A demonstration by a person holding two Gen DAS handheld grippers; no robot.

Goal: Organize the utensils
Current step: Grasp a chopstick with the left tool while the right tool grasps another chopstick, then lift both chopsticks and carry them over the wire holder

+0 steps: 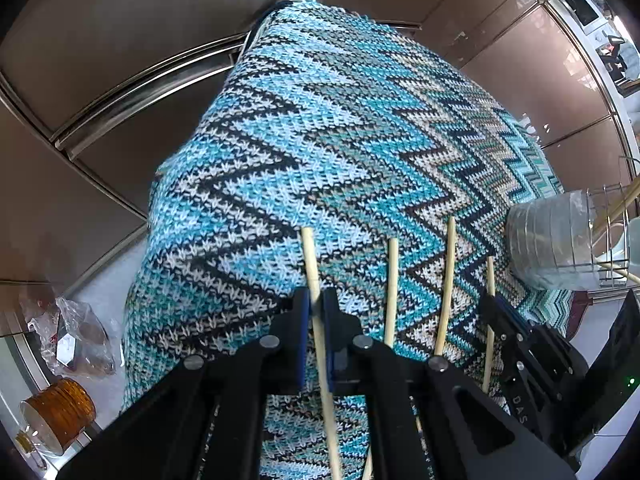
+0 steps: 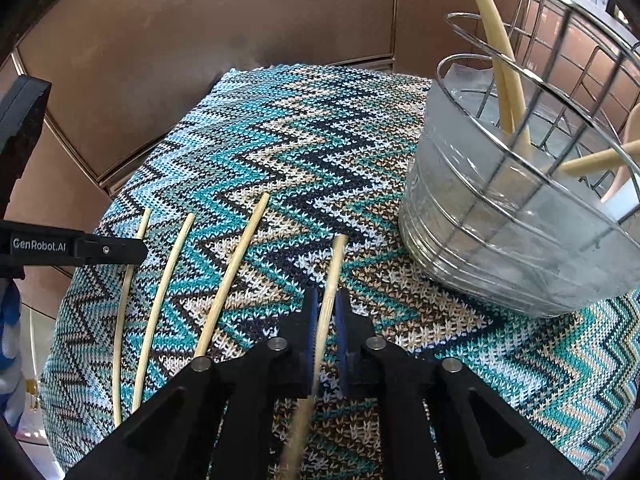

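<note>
Several pale wooden chopsticks lie side by side on a blue zigzag knitted mat [image 1: 320, 140] [image 2: 320, 160]. My left gripper [image 1: 317, 312] is shut on the leftmost chopstick [image 1: 309, 252], also seen in the right wrist view [image 2: 124, 300]. My right gripper [image 2: 325, 312] is shut on the rightmost chopstick [image 2: 334, 268], which shows in the left wrist view [image 1: 489, 320]. Two more chopsticks [image 1: 391, 288] [image 2: 232, 276] lie between them. A wire utensil holder [image 2: 520, 208] [image 1: 560, 240] with a clear liner stands at the right and holds chopsticks [image 2: 500, 60].
Brown cabinet panels [image 2: 200, 60] rise behind the mat. In the left wrist view an amber glass jar [image 1: 60, 412] and a crumpled plastic bag [image 1: 76, 336] sit on the white counter at the left. The left gripper's body [image 2: 72, 246] shows in the right wrist view.
</note>
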